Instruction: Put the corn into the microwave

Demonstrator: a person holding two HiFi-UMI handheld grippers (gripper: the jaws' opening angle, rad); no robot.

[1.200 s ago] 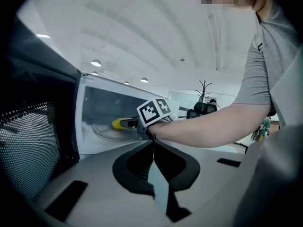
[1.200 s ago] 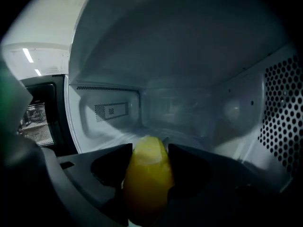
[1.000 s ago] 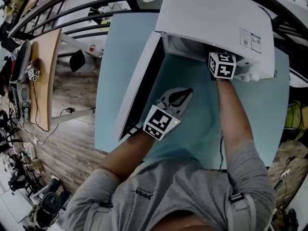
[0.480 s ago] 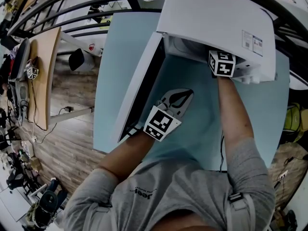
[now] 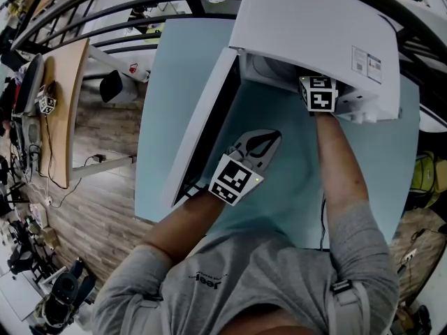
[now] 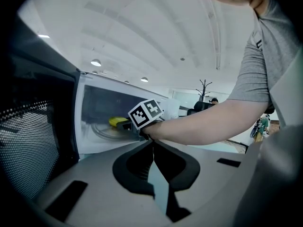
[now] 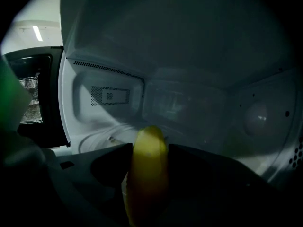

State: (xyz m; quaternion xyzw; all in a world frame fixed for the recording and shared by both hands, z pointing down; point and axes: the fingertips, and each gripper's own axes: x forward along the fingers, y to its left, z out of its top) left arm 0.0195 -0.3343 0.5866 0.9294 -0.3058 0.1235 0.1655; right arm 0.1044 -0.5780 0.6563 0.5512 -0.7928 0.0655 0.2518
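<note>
Setting: a white microwave (image 5: 314,26) stands on a light blue desk (image 5: 188,54), with wooden floor (image 5: 105,208) to the left of the desk.
Microwave door: the door (image 5: 202,117) is swung wide open on its left hinge. Its dark mesh window fills the left edge of the left gripper view.
Cavity: pale inner walls with perforated vents. A round glass turntable (image 7: 102,136) lies on the cavity floor.
Right hand-held gripper: the right hand-held gripper (image 7: 150,148) reaches through the doorway into the cavity. From the head view only its marker cube (image 5: 318,93) shows at the opening, with the person's right forearm (image 5: 339,159) stretched out behind it.
Right jaws: they are clamped on the corn, one pad against each side of the cob.
Corn: the yellow corn (image 7: 147,183) is held lengthwise between the right jaws with its tip pointing to the back wall. It sits inside the microwave, over the turntable. Whether it touches the glass cannot be made out.
Left hand-held gripper: the left hand-held gripper (image 5: 269,137) hangs above the desk in front of the microwave, just beside the open door, and points toward the cavity.
Left jaws: the tips are together with nothing between them.
Person: a person in a grey short-sleeved shirt stands at the near edge of the desk.
</note>
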